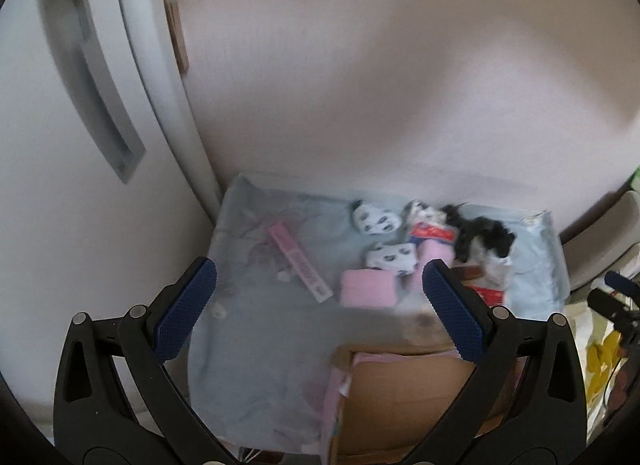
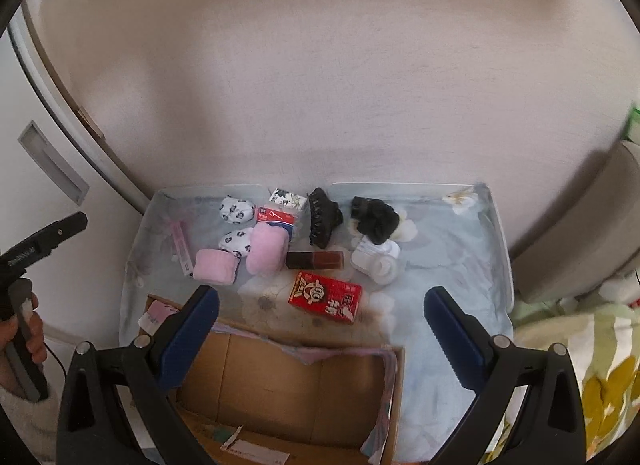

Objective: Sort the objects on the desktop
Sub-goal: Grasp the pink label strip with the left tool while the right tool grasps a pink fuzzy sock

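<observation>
A small table with a pale blue cloth [image 2: 452, 265] carries several items. Two pink rolled cloths [image 2: 214, 267] [image 2: 266, 251], two panda-print rolls [image 2: 237, 210], a pink flat stick [image 2: 182, 247], a black hair claw [image 2: 322, 217], a black bundle [image 2: 374, 215], a brown tube [image 2: 316, 260], a white bottle [image 2: 376, 259] and a red snack box [image 2: 326, 297] lie there. An open cardboard box [image 2: 288, 389] sits at the front. My right gripper [image 2: 320, 341] hovers open above the box. My left gripper [image 1: 320, 309] is open above the cloth [image 1: 256, 305], near a pink roll [image 1: 368, 288].
A white fridge door with a recessed handle [image 1: 88, 77] stands on the left, and a plain wall is behind the table. A grey cushion [image 2: 580, 233] and floral fabric [image 2: 580, 365] lie on the right. A hand [image 2: 24, 337] holds the left tool at the left edge.
</observation>
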Tool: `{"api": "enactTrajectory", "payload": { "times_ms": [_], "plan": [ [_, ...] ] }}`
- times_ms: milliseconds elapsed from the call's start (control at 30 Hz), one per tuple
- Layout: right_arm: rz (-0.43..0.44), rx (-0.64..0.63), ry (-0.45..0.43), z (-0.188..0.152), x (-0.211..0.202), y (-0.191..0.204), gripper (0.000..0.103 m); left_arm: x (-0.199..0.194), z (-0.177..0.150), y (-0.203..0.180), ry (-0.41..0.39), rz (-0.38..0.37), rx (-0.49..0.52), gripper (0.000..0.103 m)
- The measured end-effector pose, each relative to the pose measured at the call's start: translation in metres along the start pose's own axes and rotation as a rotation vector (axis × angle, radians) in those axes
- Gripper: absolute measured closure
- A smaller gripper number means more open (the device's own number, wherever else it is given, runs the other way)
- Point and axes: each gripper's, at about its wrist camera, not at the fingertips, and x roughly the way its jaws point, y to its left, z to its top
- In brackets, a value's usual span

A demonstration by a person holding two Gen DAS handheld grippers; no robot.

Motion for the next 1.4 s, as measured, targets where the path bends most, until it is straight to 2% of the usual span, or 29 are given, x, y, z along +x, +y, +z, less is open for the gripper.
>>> {"api": "enactTrajectory", "payload": {
  "times_ms": [167, 267, 333, 567, 633, 700, 767, 800, 1000, 1067, 1200, 1267, 1367, 1400],
  "plan": [
    [0.065, 0.005, 0.1, 0.015, 0.058, 0.013, 0.001, 0.062, 0.0, 0.015, 0.099, 0.003, -0.04, 0.002],
    [0.085, 0.029, 0.169, 0.022, 0.099, 0.023, 0.001, 0.095, -0.005, 0.018, 0.151, 0.011, -0.053, 0.011],
    [0.099, 0.04, 0.207, 0.027, 0.122, 0.03, 0.007, 0.117, -0.009, 0.021, 0.189, 0.015, -0.065, 0.016],
    [0.09, 0.085, 0.324, 0.035, 0.175, 0.044, 0.014, 0.18, -0.021, 0.032, 0.299, 0.002, -0.132, 0.019],
    [0.061, 0.07, 0.348, 0.035, 0.186, 0.049, 0.018, 0.193, -0.022, 0.033, 0.318, 0.012, -0.131, 0.019],
    [0.042, 0.058, 0.364, 0.035, 0.195, 0.054, 0.021, 0.201, -0.024, 0.034, 0.329, 0.016, -0.131, 0.019],
    [0.009, 0.041, 0.379, 0.034, 0.202, 0.058, 0.031, 0.209, -0.026, 0.035, 0.339, 0.02, -0.129, 0.019],
    [0.003, 0.039, 0.382, 0.034, 0.205, 0.058, 0.033, 0.212, -0.026, 0.036, 0.342, 0.022, -0.128, 0.02],
    [0.024, 0.097, 0.383, 0.037, 0.213, 0.055, 0.036, 0.223, -0.031, 0.037, 0.354, 0.02, -0.133, 0.027],
    [0.023, 0.109, 0.382, 0.038, 0.216, 0.053, 0.042, 0.225, -0.031, 0.036, 0.349, 0.033, -0.127, 0.029],
    [0.015, 0.127, 0.384, 0.04, 0.221, 0.048, 0.051, 0.225, -0.033, 0.031, 0.335, 0.075, -0.093, 0.038],
    [0.012, 0.125, 0.382, 0.039, 0.222, 0.047, 0.059, 0.223, -0.036, 0.028, 0.322, 0.108, -0.061, 0.045],
    [0.004, 0.112, 0.371, 0.037, 0.219, 0.048, 0.063, 0.22, -0.039, 0.028, 0.303, 0.107, -0.043, 0.053],
    [0.002, 0.109, 0.368, 0.037, 0.219, 0.048, 0.064, 0.219, -0.039, 0.029, 0.3, 0.107, -0.041, 0.059]
  ]
}}
